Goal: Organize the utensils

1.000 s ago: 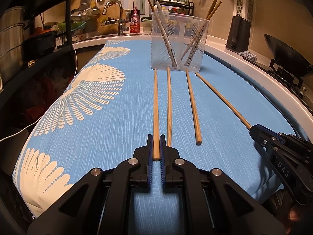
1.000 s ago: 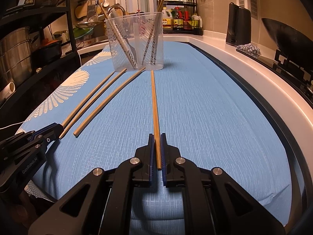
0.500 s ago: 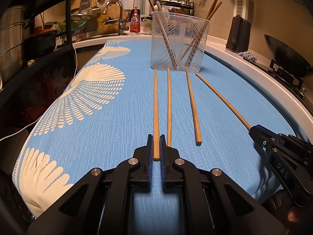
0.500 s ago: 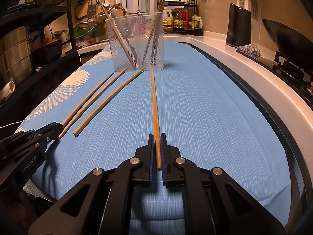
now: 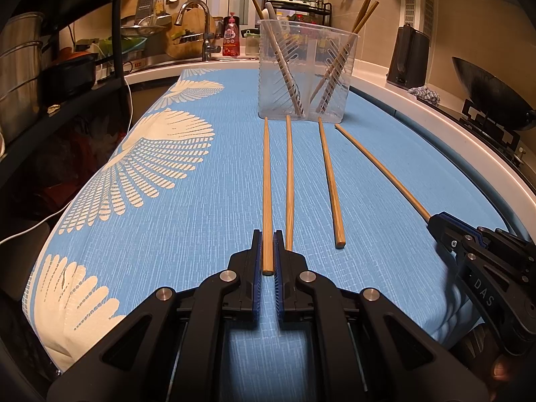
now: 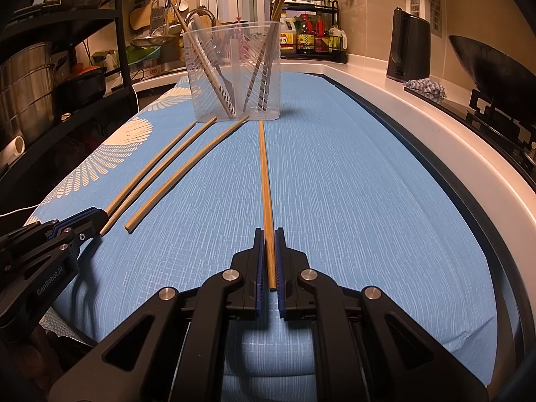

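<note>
Several wooden chopsticks lie side by side on a blue cloth (image 5: 207, 221), their far tips close to a clear plastic utensil holder (image 5: 306, 70) that has chopsticks and other utensils in it. My left gripper (image 5: 267, 244) is shut on the near end of the leftmost chopstick (image 5: 267, 181). My right gripper (image 6: 269, 244) is shut on the near end of the rightmost chopstick (image 6: 264, 181). Both held sticks rest flat on the cloth. Two more chopsticks (image 5: 289, 181) (image 5: 330, 181) lie loose between them. The right gripper (image 5: 435, 226) also shows at the right of the left wrist view.
A white counter edge (image 6: 435, 124) runs along the right, with a black kettle (image 6: 408, 50) and a dark wok (image 6: 495, 73) beyond it. A black shelf rack with pots (image 5: 67, 67) stands on the left. A sink tap (image 5: 201, 23) and a spice rack (image 6: 311, 33) are behind the holder.
</note>
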A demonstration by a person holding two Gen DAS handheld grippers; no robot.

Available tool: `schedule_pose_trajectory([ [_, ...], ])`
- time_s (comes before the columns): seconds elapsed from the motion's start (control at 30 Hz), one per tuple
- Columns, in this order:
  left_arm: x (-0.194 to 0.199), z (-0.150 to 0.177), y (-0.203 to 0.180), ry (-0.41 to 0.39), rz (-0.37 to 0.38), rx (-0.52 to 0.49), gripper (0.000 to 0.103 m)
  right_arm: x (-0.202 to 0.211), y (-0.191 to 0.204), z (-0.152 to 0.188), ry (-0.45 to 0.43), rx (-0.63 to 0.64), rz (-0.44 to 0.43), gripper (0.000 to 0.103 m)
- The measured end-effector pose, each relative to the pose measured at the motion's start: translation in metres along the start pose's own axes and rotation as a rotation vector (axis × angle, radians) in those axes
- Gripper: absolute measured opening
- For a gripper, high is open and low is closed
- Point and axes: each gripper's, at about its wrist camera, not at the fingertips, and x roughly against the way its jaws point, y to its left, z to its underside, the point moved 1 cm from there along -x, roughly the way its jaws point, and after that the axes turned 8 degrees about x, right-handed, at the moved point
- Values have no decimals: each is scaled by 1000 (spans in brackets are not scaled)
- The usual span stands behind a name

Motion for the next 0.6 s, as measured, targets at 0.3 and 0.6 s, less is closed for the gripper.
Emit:
schedule_pose_trajectory([
  [0.3, 0, 0, 0, 0, 0, 0, 7, 0, 0, 0, 0, 0, 0, 6],
  [0.6, 0, 0, 0, 0, 0, 0, 7, 0, 1, 0, 0, 0, 0, 6],
])
